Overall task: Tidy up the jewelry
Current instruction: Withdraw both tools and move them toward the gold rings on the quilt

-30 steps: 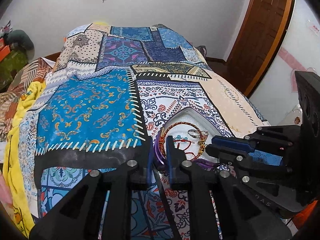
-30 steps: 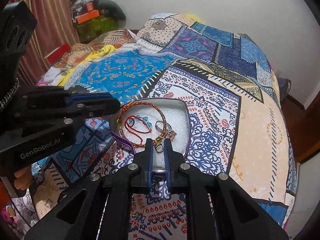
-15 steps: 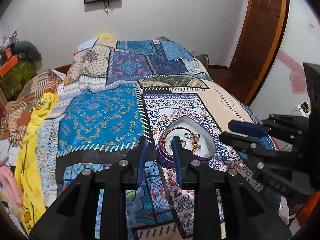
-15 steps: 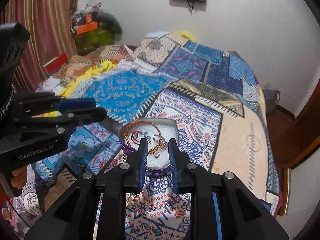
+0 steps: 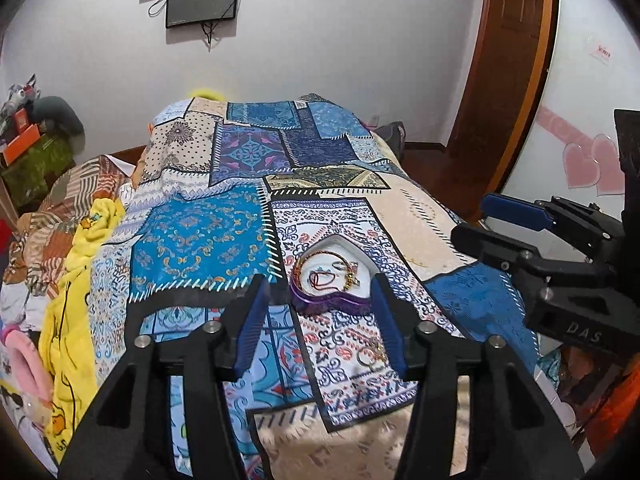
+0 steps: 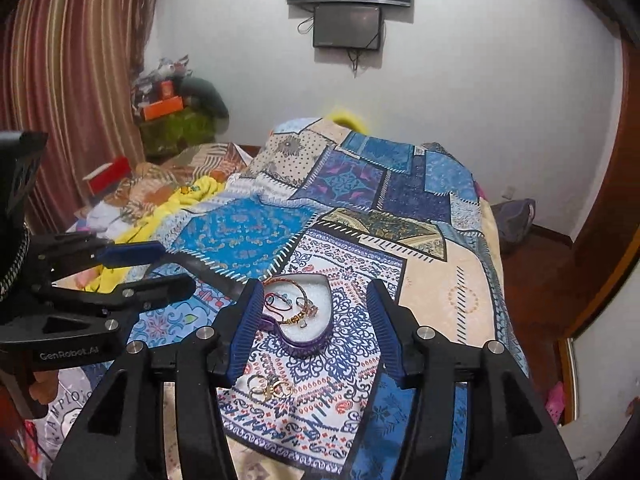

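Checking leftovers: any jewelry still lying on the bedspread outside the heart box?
Yes, a small cluster of gold rings lies on the bedspread, apart from the heart-shaped box.

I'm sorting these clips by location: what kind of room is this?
Most likely a home bedroom: a bed under a patchwork bedspread fills the view, a screen is mounted on the wall, and striped curtains hang beside it.

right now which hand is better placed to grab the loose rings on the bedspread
Right, probably. The rings lie just ahead of the right gripper, whose opening fingers hold nothing. In the left view they sit off beside its right finger.
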A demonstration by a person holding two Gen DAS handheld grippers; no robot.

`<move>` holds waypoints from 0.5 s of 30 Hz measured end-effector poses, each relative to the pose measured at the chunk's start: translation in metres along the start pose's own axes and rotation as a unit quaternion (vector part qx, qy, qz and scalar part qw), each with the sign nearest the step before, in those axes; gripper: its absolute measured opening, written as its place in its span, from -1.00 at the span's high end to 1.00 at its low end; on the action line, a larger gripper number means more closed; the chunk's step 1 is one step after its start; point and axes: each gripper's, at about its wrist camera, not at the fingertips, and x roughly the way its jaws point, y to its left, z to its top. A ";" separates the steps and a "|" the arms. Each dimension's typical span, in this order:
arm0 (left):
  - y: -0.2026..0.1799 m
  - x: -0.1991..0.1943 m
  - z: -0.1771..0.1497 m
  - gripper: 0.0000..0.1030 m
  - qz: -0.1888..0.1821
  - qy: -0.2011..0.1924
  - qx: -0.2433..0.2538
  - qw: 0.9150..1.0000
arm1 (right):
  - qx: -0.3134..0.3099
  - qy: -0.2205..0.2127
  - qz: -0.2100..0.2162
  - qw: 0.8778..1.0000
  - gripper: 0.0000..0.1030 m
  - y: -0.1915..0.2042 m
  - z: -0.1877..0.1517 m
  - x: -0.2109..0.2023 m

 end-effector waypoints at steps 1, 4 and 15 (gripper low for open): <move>-0.001 -0.001 -0.002 -0.11 0.002 0.000 0.001 1.000 | 0.001 0.000 -0.001 1.000 0.03 -0.001 -0.001 -0.001; -0.003 -0.002 -0.009 -0.14 0.000 0.006 0.001 1.000 | 0.004 0.004 -0.001 1.000 0.03 -0.002 -0.006 -0.003; 0.002 0.040 -0.040 -0.14 0.003 0.079 0.005 0.997 | -0.007 0.082 -0.004 0.997 0.03 -0.003 -0.044 0.033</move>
